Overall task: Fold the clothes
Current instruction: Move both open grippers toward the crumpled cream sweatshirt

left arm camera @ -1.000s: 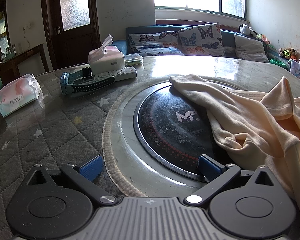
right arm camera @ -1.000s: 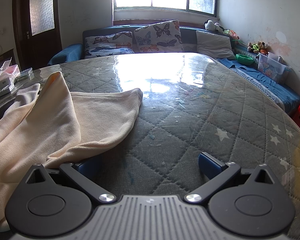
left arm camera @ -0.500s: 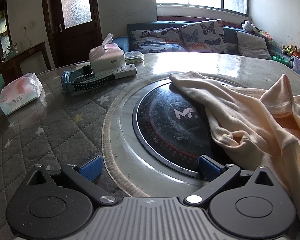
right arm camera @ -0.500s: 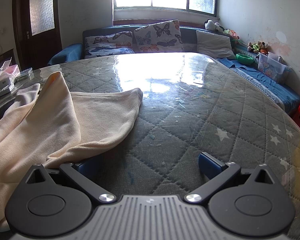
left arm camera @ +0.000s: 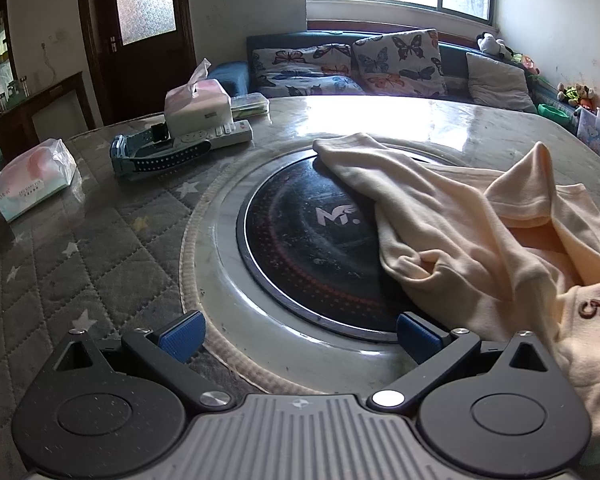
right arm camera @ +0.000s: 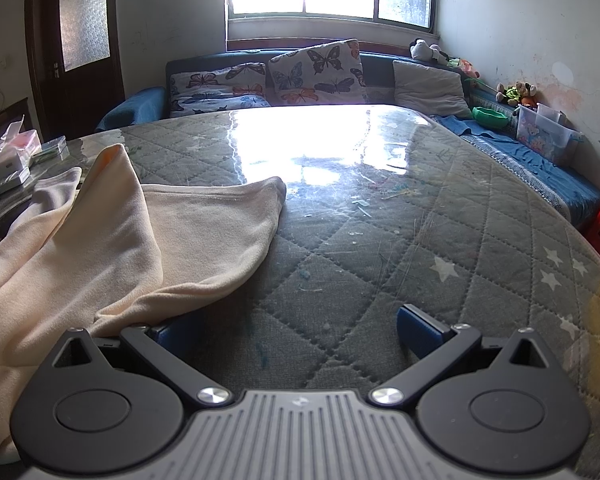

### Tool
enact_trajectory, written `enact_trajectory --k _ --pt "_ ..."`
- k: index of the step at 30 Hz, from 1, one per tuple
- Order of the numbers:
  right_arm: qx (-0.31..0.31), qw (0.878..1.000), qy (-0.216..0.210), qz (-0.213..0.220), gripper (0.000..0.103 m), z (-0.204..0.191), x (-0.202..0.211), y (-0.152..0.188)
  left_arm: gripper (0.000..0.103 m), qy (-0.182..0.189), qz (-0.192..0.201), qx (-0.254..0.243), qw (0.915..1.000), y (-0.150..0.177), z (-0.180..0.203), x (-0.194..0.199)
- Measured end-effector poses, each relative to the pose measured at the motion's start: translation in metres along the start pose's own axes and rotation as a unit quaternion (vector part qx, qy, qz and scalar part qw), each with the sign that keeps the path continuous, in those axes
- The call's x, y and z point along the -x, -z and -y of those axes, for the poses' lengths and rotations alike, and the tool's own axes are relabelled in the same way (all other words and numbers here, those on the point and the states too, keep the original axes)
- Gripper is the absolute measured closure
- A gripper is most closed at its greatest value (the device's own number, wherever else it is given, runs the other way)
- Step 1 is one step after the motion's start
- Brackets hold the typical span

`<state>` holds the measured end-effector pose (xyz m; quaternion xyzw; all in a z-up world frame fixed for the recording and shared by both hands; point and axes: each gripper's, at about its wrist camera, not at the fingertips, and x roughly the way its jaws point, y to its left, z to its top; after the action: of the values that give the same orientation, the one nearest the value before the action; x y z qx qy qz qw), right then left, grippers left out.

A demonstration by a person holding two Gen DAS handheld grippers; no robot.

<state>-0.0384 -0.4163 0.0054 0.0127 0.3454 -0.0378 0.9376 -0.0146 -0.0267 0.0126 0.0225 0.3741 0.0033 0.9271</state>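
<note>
Left gripper (left arm camera: 298,338): my jaws stand wide apart, nothing between them. Blue pads (left arm camera: 182,336) hang just over the pale ring around the round black hotplate (left arm camera: 312,248) sunk into the bench (left arm camera: 80,248). Whether the right-side pad touches the cloth beside it, I cannot tell.

Right gripper (right arm camera: 296,330): jaws equally wide, nothing gripped. The left-side pad is half hidden under the hem of the garment (right arm camera: 148,248), cloth lying over it; the other pad (right arm camera: 418,330) is clear above the quilted cover.

Writing legible: white logo on the hotplate glass, reads "M" with more letters hidden under cloth. A dark embroidered "5" (left arm camera: 592,309) on the garment near my left gripper's right side. The soft tissue pack (left arm camera: 34,180) carries print too small to read.

Cream garment (left arm camera: 480,232) lies crumpled across the bench, one end draped over the hotplate's right half, a fold standing up in a peak; in the right wrist view it spreads from the left edge toward the bench's middle.

Further out, left wrist view: tissue box (left arm camera: 198,106) resting on a white remote (left arm camera: 220,136), blue strap (left arm camera: 156,154) just beside. Sofa with butterfly cushions (right arm camera: 316,70) behind the bench, under the window.
</note>
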Motion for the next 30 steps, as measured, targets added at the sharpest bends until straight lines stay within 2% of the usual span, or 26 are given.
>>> enact_trajectory --k 17,30 --pt "0.026 0.999 -0.034 0.014 0.0 -0.021 0.048 0.007 0.0 0.019 -0.006 -0.002 0.9998 0.003 0.008 0.022" --pt "0.048 0.997 -0.054 0.021 0.0 -0.04 0.069 0.001 0.0 0.04 -0.003 -0.012 0.9991 -0.001 0.017 0.032"
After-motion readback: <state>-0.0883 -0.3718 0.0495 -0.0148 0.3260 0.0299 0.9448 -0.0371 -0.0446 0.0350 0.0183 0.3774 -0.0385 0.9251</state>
